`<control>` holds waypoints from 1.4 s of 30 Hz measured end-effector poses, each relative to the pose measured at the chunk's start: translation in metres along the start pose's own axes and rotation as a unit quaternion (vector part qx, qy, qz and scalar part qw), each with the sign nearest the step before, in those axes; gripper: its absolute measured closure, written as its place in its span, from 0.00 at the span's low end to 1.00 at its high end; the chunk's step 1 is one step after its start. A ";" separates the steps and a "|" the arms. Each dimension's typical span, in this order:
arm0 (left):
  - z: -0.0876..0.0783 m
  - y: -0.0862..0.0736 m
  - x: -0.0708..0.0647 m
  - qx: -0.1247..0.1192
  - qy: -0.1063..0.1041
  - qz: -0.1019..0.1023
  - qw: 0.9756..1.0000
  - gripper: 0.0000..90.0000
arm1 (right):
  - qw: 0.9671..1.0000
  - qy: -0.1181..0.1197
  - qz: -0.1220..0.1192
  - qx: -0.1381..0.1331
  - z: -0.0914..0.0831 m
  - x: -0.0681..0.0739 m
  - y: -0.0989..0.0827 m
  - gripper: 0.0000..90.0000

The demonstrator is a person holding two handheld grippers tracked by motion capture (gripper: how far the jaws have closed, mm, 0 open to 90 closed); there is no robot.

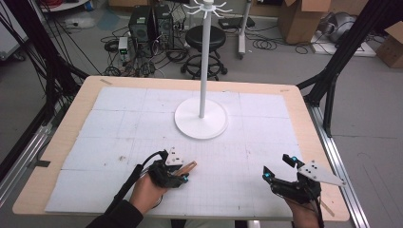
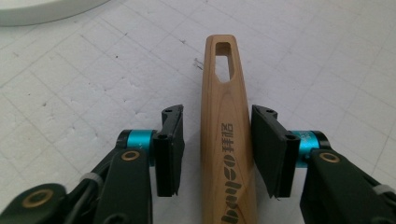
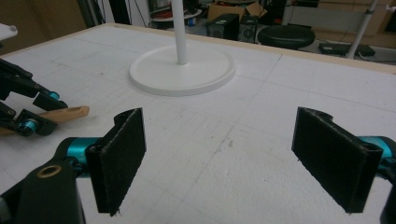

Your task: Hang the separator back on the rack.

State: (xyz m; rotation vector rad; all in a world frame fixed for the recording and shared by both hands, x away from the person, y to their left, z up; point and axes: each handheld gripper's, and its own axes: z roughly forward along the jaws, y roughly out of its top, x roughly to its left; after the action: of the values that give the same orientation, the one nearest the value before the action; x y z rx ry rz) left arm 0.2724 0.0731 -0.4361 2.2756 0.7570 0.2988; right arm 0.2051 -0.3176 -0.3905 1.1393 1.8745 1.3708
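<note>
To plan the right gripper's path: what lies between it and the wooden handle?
Bare white mat; right gripper, wooden handle, in the right gripper view.

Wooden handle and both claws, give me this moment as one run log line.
left claw: around wooden handle, pads not touching | right claw: open, empty | handle: flat on table | white stand: upright, untouched

place: lab | signs: computer towers (image 1: 151, 23), floor cables (image 1: 142, 57), cardboard boxes (image 1: 304, 19)

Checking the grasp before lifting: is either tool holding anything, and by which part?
Nothing is gripped yet. The left tool straddles the wooden handle mid-shaft, below its slot, with gaps at both pads. The right tool is open.
</note>
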 end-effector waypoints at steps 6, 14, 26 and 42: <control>0.000 0.000 0.000 0.002 -0.002 0.000 1.000 0.73 | 1.000 0.001 0.001 0.000 0.000 0.000 0.000 0.19; -0.004 0.001 0.002 0.001 -0.001 -0.010 1.000 0.74 | 1.000 0.002 0.000 0.000 0.000 0.000 0.000 0.19; -0.033 0.003 0.011 -0.064 -0.025 -0.045 0.997 0.75 | 1.000 0.005 0.001 0.001 0.001 0.000 -0.001 0.19; -0.098 -0.002 0.025 -0.201 -0.049 -0.039 0.978 0.75 | 0.998 0.059 0.007 -0.007 0.006 0.008 0.004 0.19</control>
State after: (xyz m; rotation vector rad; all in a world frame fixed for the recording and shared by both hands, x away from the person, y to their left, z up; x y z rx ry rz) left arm 0.2513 0.1434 -0.3664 1.8622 0.6646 0.2738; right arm 0.2074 -0.3069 -0.3885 1.0887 1.9393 1.4847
